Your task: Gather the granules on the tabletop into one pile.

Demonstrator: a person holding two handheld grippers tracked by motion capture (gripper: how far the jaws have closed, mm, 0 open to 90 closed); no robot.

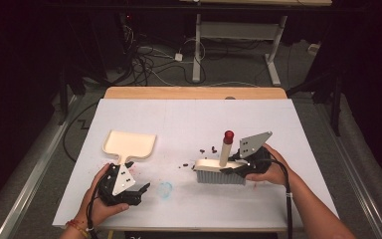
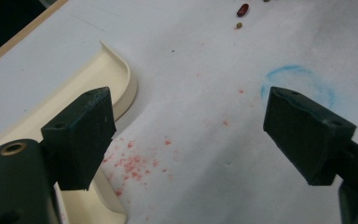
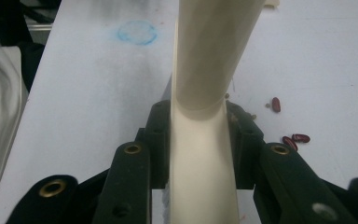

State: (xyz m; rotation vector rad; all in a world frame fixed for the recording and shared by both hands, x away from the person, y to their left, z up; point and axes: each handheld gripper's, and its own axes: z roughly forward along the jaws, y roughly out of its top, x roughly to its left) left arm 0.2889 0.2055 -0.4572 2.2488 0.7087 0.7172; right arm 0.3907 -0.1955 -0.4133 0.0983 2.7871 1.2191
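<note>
A cream brush [image 1: 214, 165] with grey bristles stands on the white table, its handle upright and tipped in red. My right gripper [image 1: 235, 170] is shut on it from the right. In the right gripper view both jaws press the cream brush [image 3: 204, 154] at the base of its handle. A cream dustpan [image 1: 129, 144] lies flat at the left. Just below its handle sits my left gripper [image 1: 137, 178], open. In the left gripper view the left gripper [image 2: 193, 135] has bare table between its jaws, and the dustpan [image 2: 88, 79] lies beside the left jaw.
Dark red beans [image 1: 209, 149] lie scattered behind and left of the brush; some beans [image 3: 294, 138] lie right of my right jaws. A blue chalk ring [image 1: 165, 189] marks the table between the hands. Red specks [image 2: 133, 163] dot the surface near the dustpan.
</note>
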